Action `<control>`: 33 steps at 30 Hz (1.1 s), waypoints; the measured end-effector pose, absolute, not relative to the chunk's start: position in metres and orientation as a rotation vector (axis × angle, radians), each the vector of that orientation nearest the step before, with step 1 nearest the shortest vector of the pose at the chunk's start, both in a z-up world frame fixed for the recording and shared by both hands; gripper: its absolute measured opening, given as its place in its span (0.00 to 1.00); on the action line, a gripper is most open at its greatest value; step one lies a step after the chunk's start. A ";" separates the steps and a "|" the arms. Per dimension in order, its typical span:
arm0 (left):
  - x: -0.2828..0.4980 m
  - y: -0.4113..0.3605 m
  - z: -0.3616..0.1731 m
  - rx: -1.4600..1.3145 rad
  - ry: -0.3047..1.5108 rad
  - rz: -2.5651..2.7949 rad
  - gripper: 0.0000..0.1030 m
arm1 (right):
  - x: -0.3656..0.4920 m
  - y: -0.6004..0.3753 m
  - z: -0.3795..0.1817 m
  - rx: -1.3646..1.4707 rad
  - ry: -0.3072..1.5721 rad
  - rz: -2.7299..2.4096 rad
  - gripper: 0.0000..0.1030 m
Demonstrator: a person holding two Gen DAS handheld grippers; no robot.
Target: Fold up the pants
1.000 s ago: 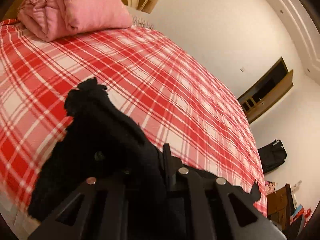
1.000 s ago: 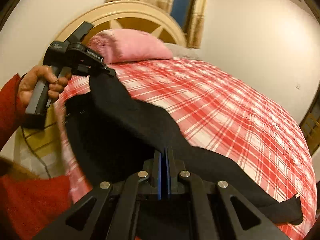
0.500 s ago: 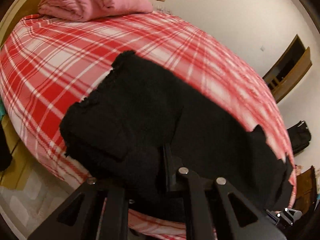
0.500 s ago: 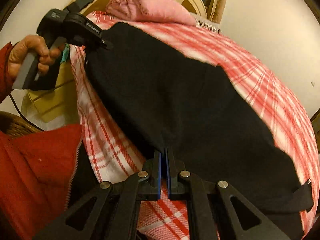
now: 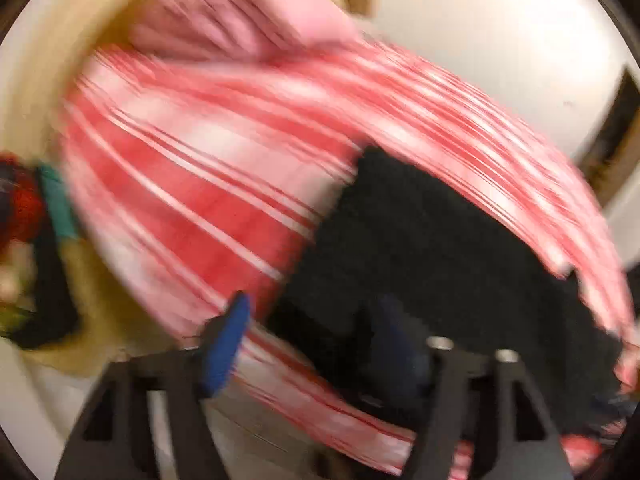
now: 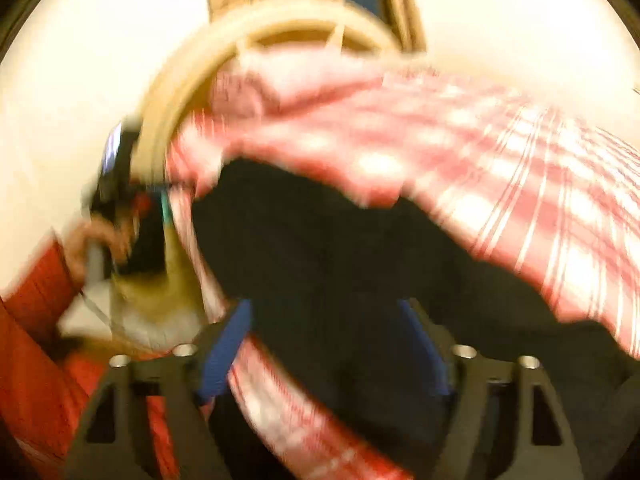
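Observation:
Both views are motion-blurred. The black pants lie spread on the red plaid bed. My left gripper is open, its blue pads wide apart, just off the pants' near edge. In the right wrist view the pants fill the middle, lying on the bed. My right gripper is open over the pants' near edge, with nothing between its pads. The left gripper shows at the far left, held in a hand, beside the bed's corner.
A pink pillow lies at the head of the bed against a cream arched headboard. A red sleeve is at the lower left. White walls lie beyond, with a dark doorway at right.
Both grippers have opened and let go of the pants, which now lie on the bed. Both cameras are swinging fast, the left one away toward the bed's corner.

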State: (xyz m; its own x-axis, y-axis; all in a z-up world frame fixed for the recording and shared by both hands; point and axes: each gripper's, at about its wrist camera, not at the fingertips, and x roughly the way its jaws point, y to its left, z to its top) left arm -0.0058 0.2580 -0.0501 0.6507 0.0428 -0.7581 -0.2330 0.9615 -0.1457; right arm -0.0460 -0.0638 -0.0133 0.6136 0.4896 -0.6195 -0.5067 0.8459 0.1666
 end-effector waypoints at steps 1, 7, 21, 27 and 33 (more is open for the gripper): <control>-0.008 0.260 -0.043 -0.222 0.809 0.196 0.72 | -0.036 -0.072 -0.004 0.005 0.676 0.566 0.77; 0.011 0.209 -0.026 -0.075 0.692 0.111 0.72 | 0.061 -0.087 -0.001 0.069 0.710 0.538 0.67; 0.042 0.143 -0.083 0.044 0.737 0.110 0.83 | 0.136 -0.067 -0.082 0.047 0.991 0.482 0.08; 0.042 0.160 -0.092 -0.063 0.723 0.111 0.94 | 0.145 -0.116 -0.107 0.365 0.951 0.254 0.00; 0.039 0.156 -0.095 -0.047 0.693 0.120 0.97 | 0.107 -0.169 -0.071 0.534 0.773 0.207 0.01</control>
